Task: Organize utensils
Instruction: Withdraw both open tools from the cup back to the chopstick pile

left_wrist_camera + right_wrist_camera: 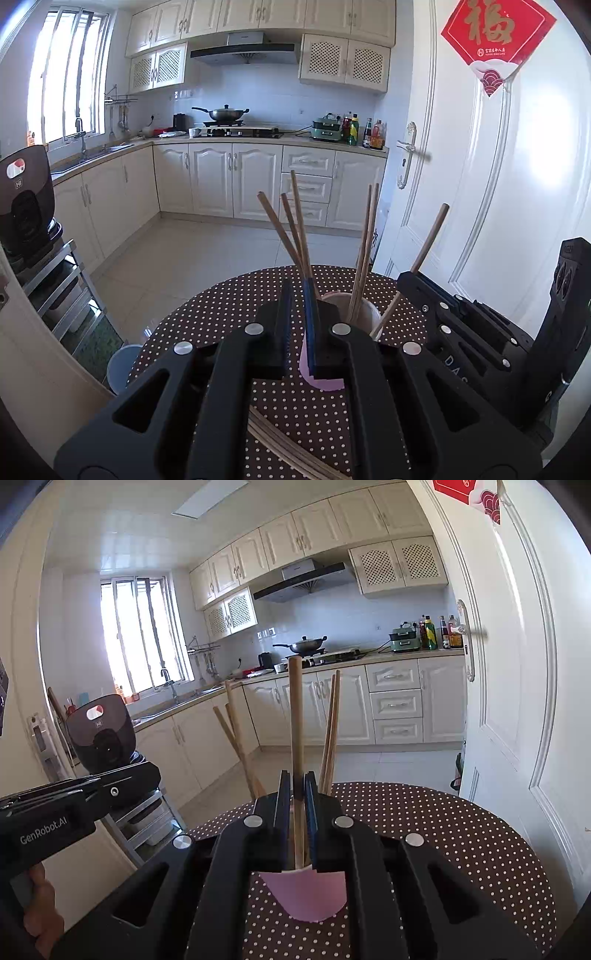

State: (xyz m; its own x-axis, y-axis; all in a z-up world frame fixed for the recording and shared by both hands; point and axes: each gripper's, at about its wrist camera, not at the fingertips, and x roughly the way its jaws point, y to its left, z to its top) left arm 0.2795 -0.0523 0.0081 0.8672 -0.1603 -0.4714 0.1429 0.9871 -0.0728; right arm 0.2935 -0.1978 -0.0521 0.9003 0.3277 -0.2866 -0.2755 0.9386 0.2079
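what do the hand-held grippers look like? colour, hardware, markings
Both are matte black plastic with cut-out linkage arms and round silver pivot screws. Left hand-held gripper has blue finger pads and white "GenRobot.AI" lettering on its side; right hand-held gripper also has blue pads. No cables or sleeves visible.

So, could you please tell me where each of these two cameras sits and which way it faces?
Left wrist: on the left gripper, facing across the polka-dot table into the kitchen; its shut jaws clamp the pink cup's rim; the right gripper shows at right.
Right wrist: on the right gripper, facing the kitchen counters; it pinches a chopstick standing in the cup; the left gripper and a hand show at left.
Shared: cup, chopsticks, table, wok, white door.
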